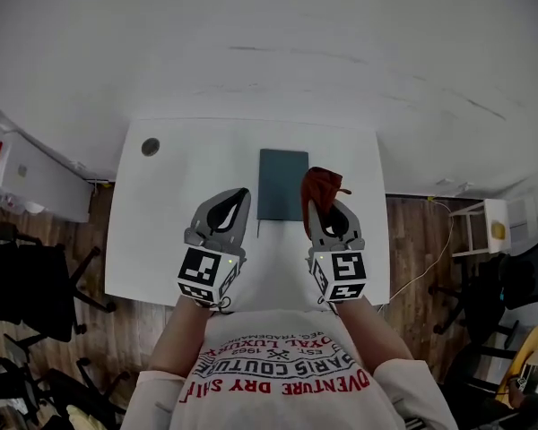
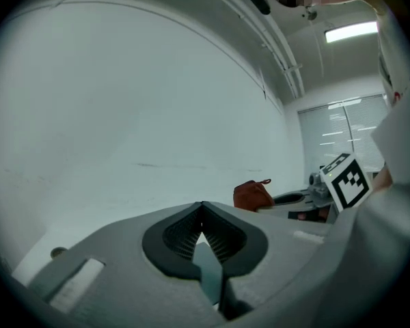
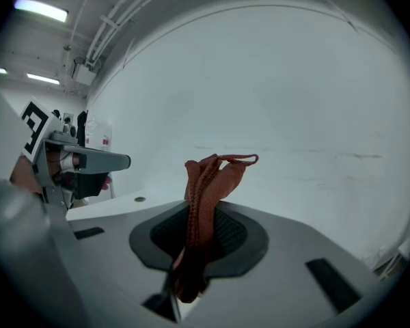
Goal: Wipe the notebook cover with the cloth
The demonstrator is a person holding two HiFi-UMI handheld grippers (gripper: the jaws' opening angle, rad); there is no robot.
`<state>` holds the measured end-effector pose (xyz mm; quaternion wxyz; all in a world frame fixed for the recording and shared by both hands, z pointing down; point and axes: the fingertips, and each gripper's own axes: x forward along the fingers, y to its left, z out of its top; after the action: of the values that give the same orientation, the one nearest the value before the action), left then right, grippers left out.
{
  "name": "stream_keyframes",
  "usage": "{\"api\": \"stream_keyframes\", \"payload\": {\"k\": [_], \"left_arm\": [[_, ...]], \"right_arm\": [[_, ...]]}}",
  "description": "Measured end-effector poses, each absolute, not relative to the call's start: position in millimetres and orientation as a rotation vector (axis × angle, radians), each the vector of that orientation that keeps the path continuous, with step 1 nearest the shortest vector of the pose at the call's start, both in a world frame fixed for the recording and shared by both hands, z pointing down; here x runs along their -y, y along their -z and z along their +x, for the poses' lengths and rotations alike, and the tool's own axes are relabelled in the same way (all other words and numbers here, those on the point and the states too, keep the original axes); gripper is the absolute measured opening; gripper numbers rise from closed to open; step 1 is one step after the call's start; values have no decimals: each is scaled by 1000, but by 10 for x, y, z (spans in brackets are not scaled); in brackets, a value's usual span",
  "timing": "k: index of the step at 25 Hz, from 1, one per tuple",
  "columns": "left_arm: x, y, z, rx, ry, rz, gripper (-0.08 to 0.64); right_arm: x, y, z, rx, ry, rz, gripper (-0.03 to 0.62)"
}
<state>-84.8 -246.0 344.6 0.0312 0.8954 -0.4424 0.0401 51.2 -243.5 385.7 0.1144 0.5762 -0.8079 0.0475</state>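
Observation:
A dark teal notebook [image 1: 282, 184] lies flat at the middle of the white table [image 1: 161, 222]. My right gripper [image 1: 313, 206] hovers just right of it, shut on a rust-red cloth [image 1: 321, 186] that sticks up and forward from the jaws. In the right gripper view the cloth [image 3: 205, 190] is bunched between the pads. My left gripper [image 1: 240, 193] is held just left of the notebook, shut with nothing in it. In the left gripper view a sliver of the notebook [image 2: 206, 265] shows below the closed jaws, and the cloth [image 2: 253, 195] is off to the right.
A round grey grommet [image 1: 150, 147] sits in the table's far left corner. Black chairs [image 1: 27, 285] and a white cabinet [image 1: 31, 182] stand to the left. A white stool [image 1: 486, 227] and a cable are to the right. A white wall rises behind the table.

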Motion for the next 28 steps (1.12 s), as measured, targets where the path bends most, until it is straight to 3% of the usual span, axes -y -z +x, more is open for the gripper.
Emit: {"api": "stream_keyframes", "payload": {"k": [28], "left_arm": [[2251,-3480,-776,1288,-107,2751,9]], "right_arm": [[2247,-3628,338,2457,-81,1628,71]]}}
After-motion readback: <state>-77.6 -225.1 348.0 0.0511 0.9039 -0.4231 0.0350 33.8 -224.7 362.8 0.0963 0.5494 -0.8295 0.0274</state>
